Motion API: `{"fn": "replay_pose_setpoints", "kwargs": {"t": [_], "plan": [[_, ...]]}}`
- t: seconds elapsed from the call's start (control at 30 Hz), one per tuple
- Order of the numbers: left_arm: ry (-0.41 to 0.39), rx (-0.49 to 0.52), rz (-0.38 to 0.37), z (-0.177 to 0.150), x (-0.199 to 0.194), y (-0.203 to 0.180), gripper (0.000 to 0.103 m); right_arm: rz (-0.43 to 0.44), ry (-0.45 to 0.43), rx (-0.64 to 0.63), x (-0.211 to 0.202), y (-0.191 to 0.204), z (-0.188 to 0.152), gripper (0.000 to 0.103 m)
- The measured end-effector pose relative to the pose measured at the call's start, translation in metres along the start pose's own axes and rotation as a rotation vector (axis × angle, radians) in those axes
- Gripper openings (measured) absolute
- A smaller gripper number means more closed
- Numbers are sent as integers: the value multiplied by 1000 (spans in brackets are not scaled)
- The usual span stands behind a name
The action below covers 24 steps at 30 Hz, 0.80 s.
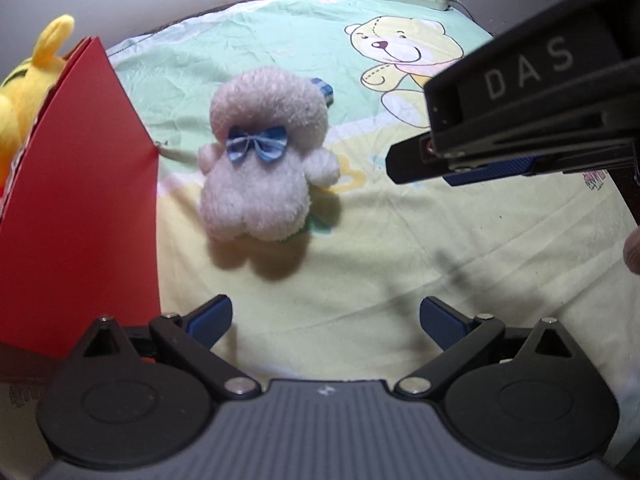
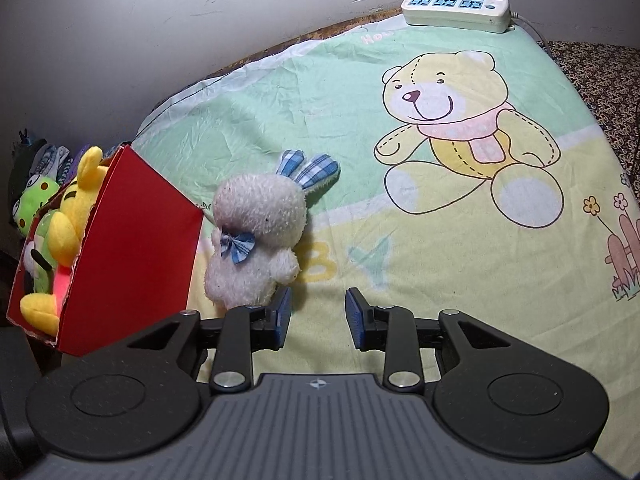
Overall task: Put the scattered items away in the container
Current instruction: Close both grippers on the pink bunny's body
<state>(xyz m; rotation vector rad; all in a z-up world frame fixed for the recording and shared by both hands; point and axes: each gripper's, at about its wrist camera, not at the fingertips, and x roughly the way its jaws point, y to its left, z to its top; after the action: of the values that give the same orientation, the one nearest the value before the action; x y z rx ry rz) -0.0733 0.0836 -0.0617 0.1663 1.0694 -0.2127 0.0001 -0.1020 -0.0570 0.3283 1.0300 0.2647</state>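
Both claws are empty right now. Left gripper (image 1: 326,322) hangs w/ jaws spread wide over the sheet, the white plush bunny (image 1: 260,160) just ahead of it, not touching. Right gripper (image 2: 318,316) is parted about halfway, nothing between the pads; its left finger (image 2: 282,312) sits right at the bunny's (image 2: 256,240) foot, touching or nearly, can't tell which.

Bunny lies on the cartoon-bear bedsheet (image 2: 440,260), blue bow up, checked ears pointing away toward the wall, its side just beside the red box (image 2: 132,252). Looks like the last loose toy, so the job seems nearly done.

For a good pick, I'd say: left claw is better lined up, so go straight fwd & down, straddle the torso below the bow, not the head or an ear, since soft fur slips & ears flop. Squeeze deep enough to bite the stuffing. Lift clear above the box wall before swinging over, else the cardboard prob. gets shoved. Keep the right claw out of the way; they're close.

Red box stands open-topped at the bed's left edge, already holding a yellow plush (image 2: 76,208) plus a green one (image 2: 42,232) under it; fairly full. A green frog toy (image 2: 36,196) sits behind, in or out of the box I can't tell. White power strip (image 2: 456,10) rests at the far edge, well apart.
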Motion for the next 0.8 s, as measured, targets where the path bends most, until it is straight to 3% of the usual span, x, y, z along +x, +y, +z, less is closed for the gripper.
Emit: {"fn": "replay_pose_setpoints", "kwargs": {"t": [0.23, 0.6, 0.8], "plan": [[-27, 1, 7, 23, 23, 18, 101, 43, 26, 1, 23, 9, 25, 47], [-37, 3, -44, 44, 48, 32, 101, 106, 91, 10, 71, 17, 46, 51], [-67, 4, -46, 49, 53, 34, 103, 129, 47, -20, 80, 20, 53, 60]]}}
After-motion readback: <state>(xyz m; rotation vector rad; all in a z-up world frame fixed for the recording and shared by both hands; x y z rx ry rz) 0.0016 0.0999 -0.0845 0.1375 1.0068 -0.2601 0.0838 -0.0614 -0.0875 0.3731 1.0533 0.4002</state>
